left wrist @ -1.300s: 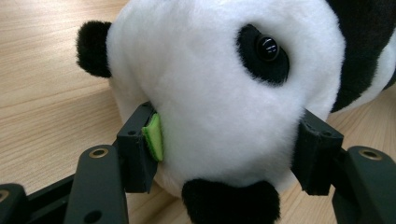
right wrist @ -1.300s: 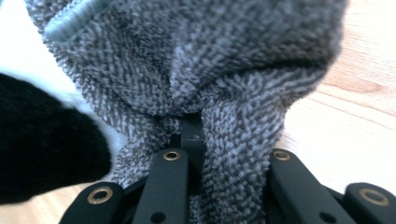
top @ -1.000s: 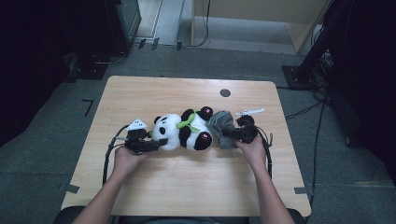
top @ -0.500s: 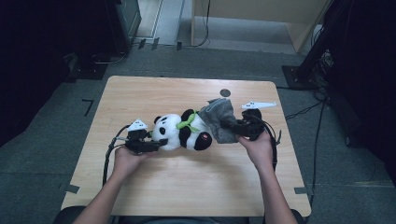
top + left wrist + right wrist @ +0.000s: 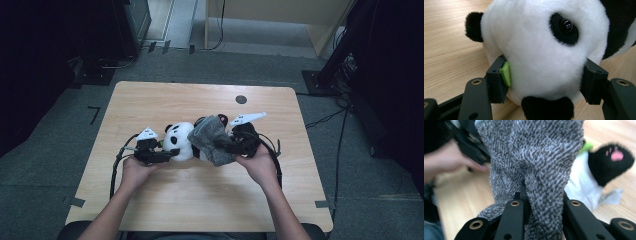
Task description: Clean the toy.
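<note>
A black and white panda plush (image 5: 179, 141) lies on the wooden table (image 5: 200, 100). My left gripper (image 5: 171, 153) is shut on its head, and in the left gripper view the pads press into the white fur of the panda plush (image 5: 544, 45) from both sides. A grey knitted cloth (image 5: 212, 141) is draped over the panda's body. The right gripper (image 5: 228, 148) is shut on that cloth. In the right gripper view the grey knitted cloth (image 5: 531, 152) hangs pinched between the black jaws of the right gripper (image 5: 541, 200), with a black panda paw (image 5: 611, 162) behind it.
A small dark round spot (image 5: 241, 99) marks the table's far side. Cables (image 5: 116, 167) trail from both grippers across the table. Dark equipment (image 5: 125, 25) and a wooden cabinet (image 5: 280, 20) stand on the floor beyond the far edge.
The right gripper has lifted and carried the grey cloth leftward, so it now covers the panda's body up to the head. The left gripper has kept still on the head.
</note>
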